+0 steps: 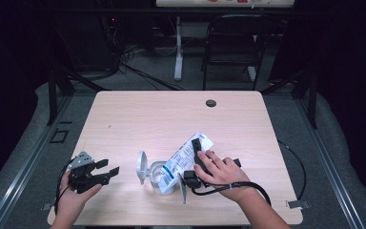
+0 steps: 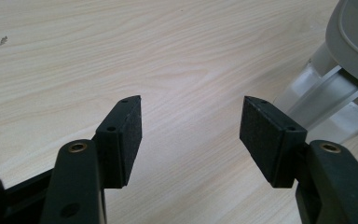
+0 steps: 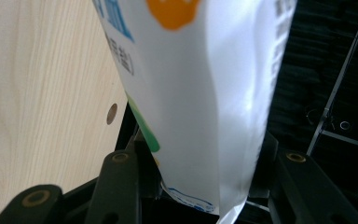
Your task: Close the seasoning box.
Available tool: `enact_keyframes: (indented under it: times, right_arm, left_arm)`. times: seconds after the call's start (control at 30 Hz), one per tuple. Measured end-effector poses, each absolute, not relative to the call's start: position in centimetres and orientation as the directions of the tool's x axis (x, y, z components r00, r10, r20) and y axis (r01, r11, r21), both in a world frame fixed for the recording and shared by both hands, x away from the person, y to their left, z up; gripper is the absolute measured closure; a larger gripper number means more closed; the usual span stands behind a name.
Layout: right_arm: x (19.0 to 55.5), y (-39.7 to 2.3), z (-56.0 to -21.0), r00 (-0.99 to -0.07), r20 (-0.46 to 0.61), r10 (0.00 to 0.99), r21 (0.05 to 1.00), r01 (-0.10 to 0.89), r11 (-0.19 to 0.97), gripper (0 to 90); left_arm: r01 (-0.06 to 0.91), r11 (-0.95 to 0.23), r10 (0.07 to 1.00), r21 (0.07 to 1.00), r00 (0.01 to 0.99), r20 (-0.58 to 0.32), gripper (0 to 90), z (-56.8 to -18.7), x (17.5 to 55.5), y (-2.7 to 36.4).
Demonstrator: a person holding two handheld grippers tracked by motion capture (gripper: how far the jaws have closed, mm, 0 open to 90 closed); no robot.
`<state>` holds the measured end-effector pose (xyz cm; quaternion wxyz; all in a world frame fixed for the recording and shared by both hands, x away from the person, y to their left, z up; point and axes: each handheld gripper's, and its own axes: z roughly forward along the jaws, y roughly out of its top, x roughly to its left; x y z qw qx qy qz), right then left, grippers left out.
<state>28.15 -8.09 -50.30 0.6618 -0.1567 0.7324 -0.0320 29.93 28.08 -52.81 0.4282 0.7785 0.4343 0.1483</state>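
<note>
Right claw (image 1: 198, 157) grips a white printed pouch (image 1: 186, 155), tilted mouth-down over the open grey container (image 1: 161, 179), apparently to empty it. Left claw (image 1: 106, 168) rests released beside, holding nothing. Pale wood surface (image 1: 147, 114); dark room, folding chair (image 1: 233, 43), floor cables.

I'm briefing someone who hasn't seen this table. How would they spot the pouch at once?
On the wooden table, look at the near edge where the right gripper works. The white pouch sits clamped between its jaws, tilted over an open grey container; blue print marks it out.
</note>
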Motion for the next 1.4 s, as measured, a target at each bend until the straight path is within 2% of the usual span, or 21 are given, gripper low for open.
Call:
enact_keyframes:
  times: [1.4]
  right_arm:
    - [28.10,-7.86,-49.93,-0.058,-0.957,-0.284,-0.267,-0.203,0.942,59.0]
  left_arm:
    - [0.549,-0.254,0.802,0.796,0.579,-0.143,39.4,-52.82,29.95,28.18]
